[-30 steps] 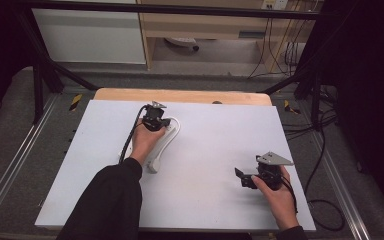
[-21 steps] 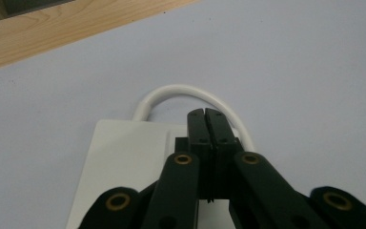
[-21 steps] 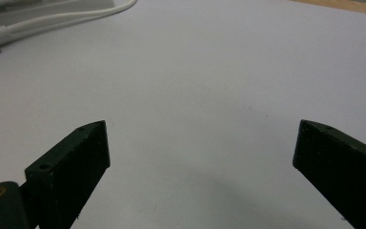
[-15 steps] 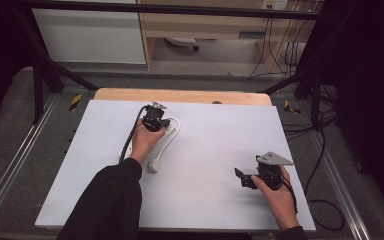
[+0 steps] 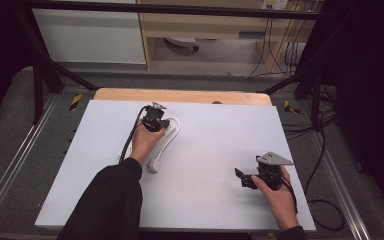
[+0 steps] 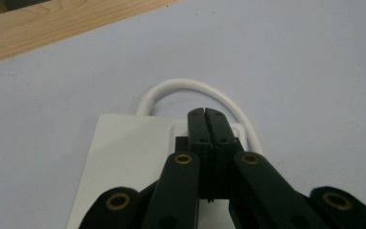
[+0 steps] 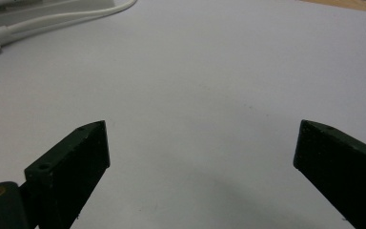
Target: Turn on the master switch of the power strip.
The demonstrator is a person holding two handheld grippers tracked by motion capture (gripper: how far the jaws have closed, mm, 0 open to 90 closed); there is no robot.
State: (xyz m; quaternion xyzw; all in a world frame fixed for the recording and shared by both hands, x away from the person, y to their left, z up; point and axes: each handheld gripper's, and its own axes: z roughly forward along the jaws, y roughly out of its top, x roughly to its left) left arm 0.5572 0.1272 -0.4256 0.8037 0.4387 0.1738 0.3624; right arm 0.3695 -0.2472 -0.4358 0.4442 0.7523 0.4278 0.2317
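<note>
Compared with the two earlier high views, found nothing shifted: both hands stayed put, and the flat white plastic power strip (image 5: 161,145) lay in the same spot on the pale grey-blue tabletop (image 5: 210,150); judged from that a pause in the work, a press or hold on the strip rather than a carry.

Left gripper (image 6: 205,113) poised over the far end of the strip, left of centre on the table; black jaws pressed tightly together, tips touching along a thin seam, nothing pinched between them; tips set on or just above the strip's far edge, contact impossible to tell apart from hovering.

Right gripper (image 5: 241,176) rested near the near right corner of the table, well apart from the strip, held in the right hand (image 5: 276,196); jaws spread wide over bare tabletop, holding nothing.

Strip itself: a slim white rectangle lying flat, long axis running from near to far, slightly angled; smooth matt top; thick white round cable (image 6: 190,86) looping out from the far end in a neat arch and curving back along the right side; sockets hidden beneath the left hand (image 5: 145,140).

Strip of light wooden board (image 5: 180,95) along the table's far edge.
</note>
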